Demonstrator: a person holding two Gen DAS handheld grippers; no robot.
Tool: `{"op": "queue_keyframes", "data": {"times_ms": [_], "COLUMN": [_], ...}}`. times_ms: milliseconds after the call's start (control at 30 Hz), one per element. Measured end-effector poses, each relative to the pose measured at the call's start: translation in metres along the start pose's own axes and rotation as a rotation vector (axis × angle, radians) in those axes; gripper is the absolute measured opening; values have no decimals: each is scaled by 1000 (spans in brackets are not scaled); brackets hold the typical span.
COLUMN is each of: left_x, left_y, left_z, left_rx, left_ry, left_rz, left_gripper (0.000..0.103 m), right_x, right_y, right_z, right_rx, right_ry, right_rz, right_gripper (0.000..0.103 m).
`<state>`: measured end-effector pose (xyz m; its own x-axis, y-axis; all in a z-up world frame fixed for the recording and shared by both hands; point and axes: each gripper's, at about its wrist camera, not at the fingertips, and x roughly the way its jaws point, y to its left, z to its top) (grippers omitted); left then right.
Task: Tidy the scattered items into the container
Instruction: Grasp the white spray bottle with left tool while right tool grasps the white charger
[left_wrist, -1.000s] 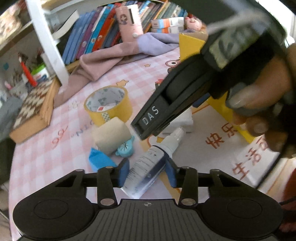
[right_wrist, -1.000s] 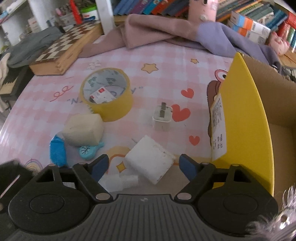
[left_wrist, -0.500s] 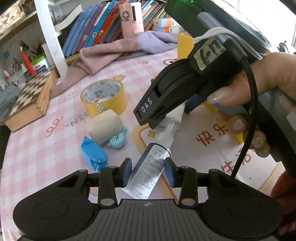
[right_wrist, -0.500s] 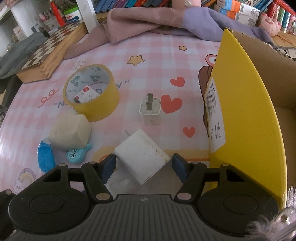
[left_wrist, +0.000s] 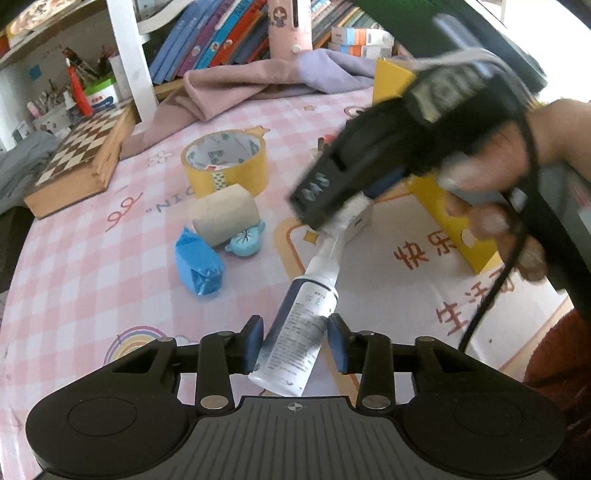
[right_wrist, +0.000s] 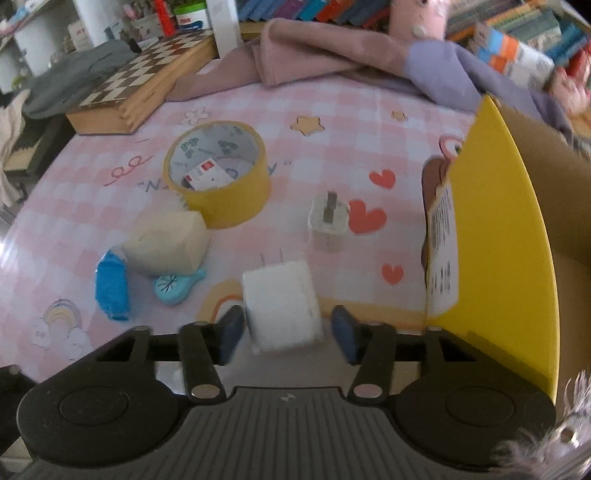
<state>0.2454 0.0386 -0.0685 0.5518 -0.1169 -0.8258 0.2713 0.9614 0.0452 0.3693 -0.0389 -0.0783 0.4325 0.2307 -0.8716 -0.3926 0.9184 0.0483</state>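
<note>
The right hand-held gripper (right_wrist: 282, 334) has narrowed, still closing around the white charger (right_wrist: 280, 304); the left (left_wrist: 293, 343) loosely straddles the bottle (left_wrist: 299, 332). Tape (right_wrist: 218, 173) and other items remain on the surface (right_wrist: 332, 122); the box (right_wrist: 498, 240) stands right.

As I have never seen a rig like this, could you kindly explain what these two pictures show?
There is no robot here: a person holds a two-finger gripper in each hand, and each gripper carries a camera looking along its fingers. One picture looks from the left gripper. A spray bottle lies between its pads, which seem not quite to press on it. The other picture looks from the right gripper. Its jaws are closing around a white charger but are not yet touching it. On the pink mat lie tape, a small plug, a beige roll, a blue packet and a teal toy. The yellow box is the container.
</note>
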Motion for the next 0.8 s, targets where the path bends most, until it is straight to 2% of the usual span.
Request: {"op": "queue_keyframes", "data": {"times_ms": [133,167,233,267,433,600,800], "left_x": [11,12,12,12,15,14,-3], "left_y": [-5,-4,1,2,-2,-5,8], "left_z": [-3,-4,-4,-4,-1,-5,-12], "left_rx": [48,33,-1,-5,14,4,-136], "left_ry": [38,37,38,38,30,26,-27], "left_rz": [9,1,-19,-23,-35,-49,-77], "left_gripper": [40,40,40,40,33,31,30], "right_x": [11,15,16,16,14,-4,-33], "right_y": [5,5,3,3,1,-3,-3], "right_z": [6,6,5,4,4,3,-4], "right_rx": [-54,-54,-46,-53,-28,15,35], "right_ry": [12,31,26,21,21,-19,-74], "right_rz": [-19,-19,-8,-2,20,71,116], "right_gripper": [57,52,49,42,41,41,41]}}
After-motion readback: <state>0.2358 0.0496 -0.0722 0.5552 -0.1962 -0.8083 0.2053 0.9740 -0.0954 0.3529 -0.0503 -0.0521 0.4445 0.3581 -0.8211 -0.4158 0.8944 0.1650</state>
